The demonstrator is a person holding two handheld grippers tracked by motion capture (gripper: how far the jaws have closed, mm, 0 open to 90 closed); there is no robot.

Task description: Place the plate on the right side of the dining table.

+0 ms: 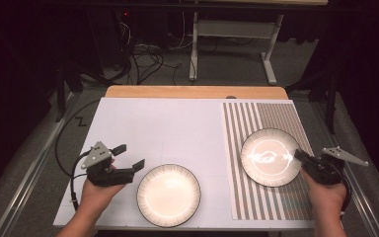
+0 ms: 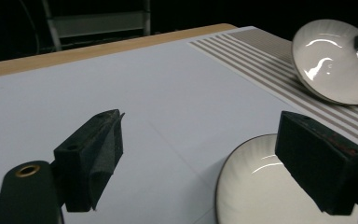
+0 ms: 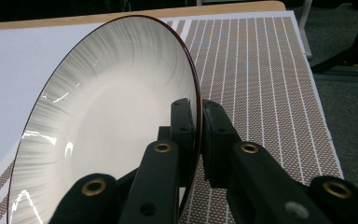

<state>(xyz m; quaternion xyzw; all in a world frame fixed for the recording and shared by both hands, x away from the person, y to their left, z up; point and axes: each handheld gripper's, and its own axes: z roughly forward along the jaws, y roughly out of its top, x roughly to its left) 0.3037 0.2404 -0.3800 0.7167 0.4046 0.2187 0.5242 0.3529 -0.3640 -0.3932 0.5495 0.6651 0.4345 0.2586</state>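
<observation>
From right tool view: right tool [image 3: 199, 116] pinches tilted plate [image 3: 107, 116] rim.

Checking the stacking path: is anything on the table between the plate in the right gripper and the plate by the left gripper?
Nothing visible. Between the held plate and the near plate lie flat striped mat and bare white surface.

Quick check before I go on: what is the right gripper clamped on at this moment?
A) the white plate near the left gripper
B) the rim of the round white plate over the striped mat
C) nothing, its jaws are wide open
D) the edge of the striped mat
B: the right gripper has its jaws pinched on the rim of the round white dark-rimmed plate, tilted above the brown-and-white striped mat.
</observation>
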